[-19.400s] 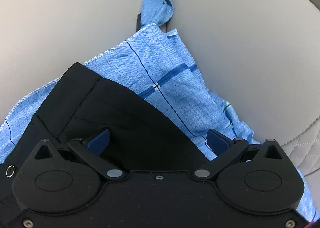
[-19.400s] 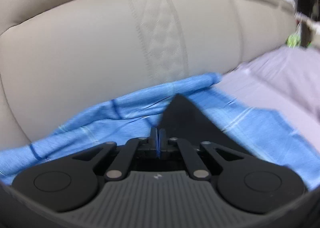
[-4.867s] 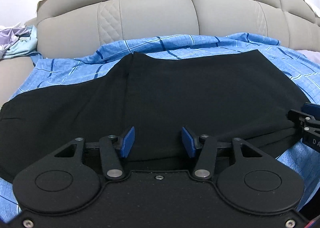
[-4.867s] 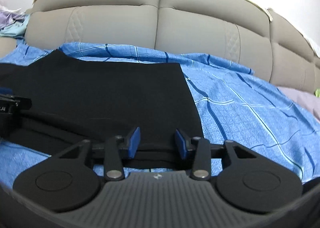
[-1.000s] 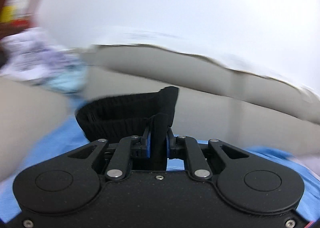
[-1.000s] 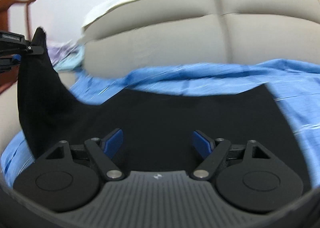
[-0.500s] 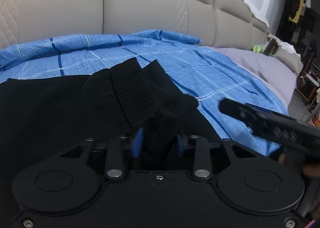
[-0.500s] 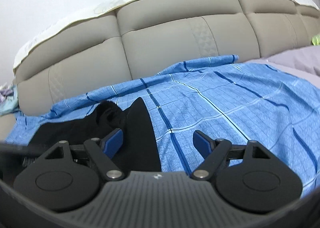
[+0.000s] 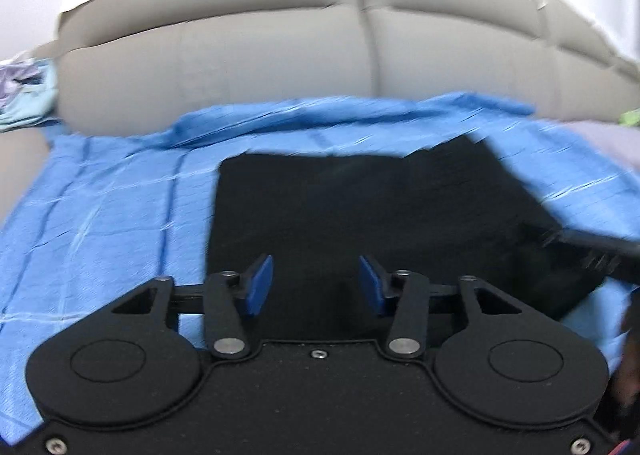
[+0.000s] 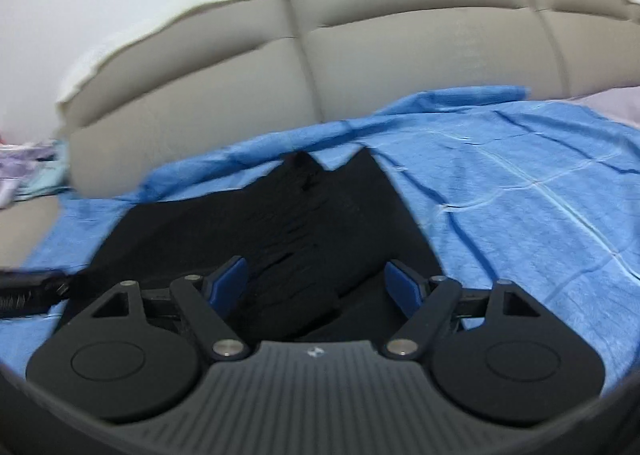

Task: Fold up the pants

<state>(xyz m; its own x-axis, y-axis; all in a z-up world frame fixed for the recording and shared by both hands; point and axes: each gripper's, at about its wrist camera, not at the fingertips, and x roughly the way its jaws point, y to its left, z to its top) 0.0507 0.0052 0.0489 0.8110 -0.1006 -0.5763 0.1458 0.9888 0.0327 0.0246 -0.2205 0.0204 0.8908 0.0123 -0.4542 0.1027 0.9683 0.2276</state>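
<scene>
The black pants (image 9: 360, 207) lie folded in a squarish stack on the blue checked sheet (image 9: 100, 215). They also show in the right wrist view (image 10: 260, 223), with the waistband end bunched on top near my fingers. My left gripper (image 9: 316, 285) is open and empty just above the stack's near edge. My right gripper (image 10: 316, 283) is open and empty over the stack's near right part. The right gripper's finger shows at the right edge of the left wrist view (image 9: 592, 251). The left gripper shows at the left edge of the right wrist view (image 10: 28, 287).
A beige padded sofa back (image 9: 280, 55) rises behind the sheet. A pile of light clothes (image 9: 20, 95) lies at the far left. A lilac sheet (image 9: 604, 139) shows at the far right.
My left gripper has let go of the pants' waistband and opened, leaving it laid over the stack. Both grippers have drawn back from the pants. The right gripper stays open.
</scene>
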